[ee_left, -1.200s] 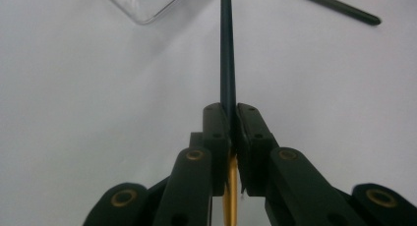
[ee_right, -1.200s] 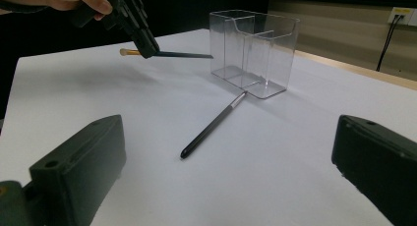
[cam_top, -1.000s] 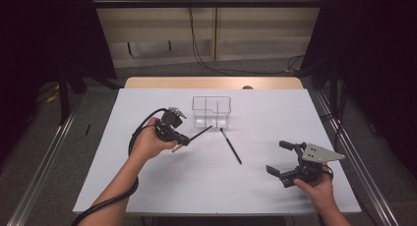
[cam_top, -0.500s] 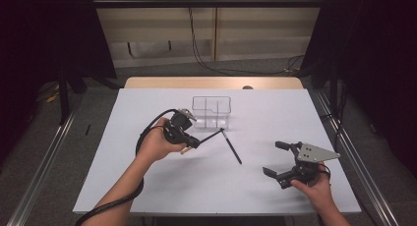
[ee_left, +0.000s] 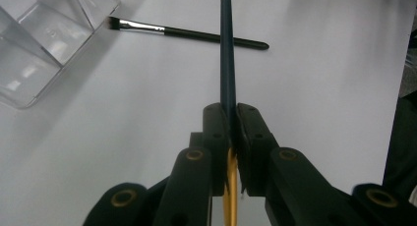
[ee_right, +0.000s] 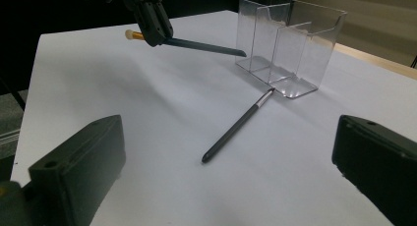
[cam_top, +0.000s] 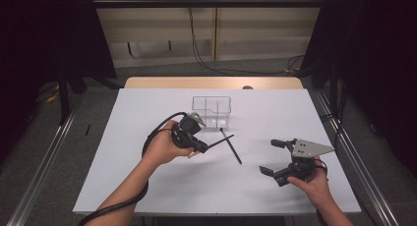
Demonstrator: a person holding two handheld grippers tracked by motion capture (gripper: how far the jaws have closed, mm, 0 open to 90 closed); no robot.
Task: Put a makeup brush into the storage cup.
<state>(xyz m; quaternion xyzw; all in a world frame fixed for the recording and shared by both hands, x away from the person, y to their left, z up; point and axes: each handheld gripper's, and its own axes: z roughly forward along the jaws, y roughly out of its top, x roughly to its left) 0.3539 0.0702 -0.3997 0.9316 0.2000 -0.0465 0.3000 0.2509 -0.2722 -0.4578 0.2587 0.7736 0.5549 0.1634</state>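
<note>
A table (cam_top: 147, 186) covered with a white sheet carries the things, and a strip of bare wood shows along its far edge. On the sheet stands a clear plastic organizer (cam_top: 212, 111) with compartments, toward the far side. Just in front of it lies a thin black brush (cam_top: 231, 146), its bristle end close to the organizer's near corner.

White table cover (cam_top: 147, 186) over a tan wooden table edge (cam_top: 211, 82). Clear, colourless organizer (cam_top: 212, 111). Black brush (ee_left: 192, 34) with silver ferrule at 9 o'clock. Dark blue-black brush (ee_left: 227, 49) with yellow-orange end, between black jaws. Grey plate (cam_top: 310, 148) on the black right gripper (cam_top: 272, 157).
</note>
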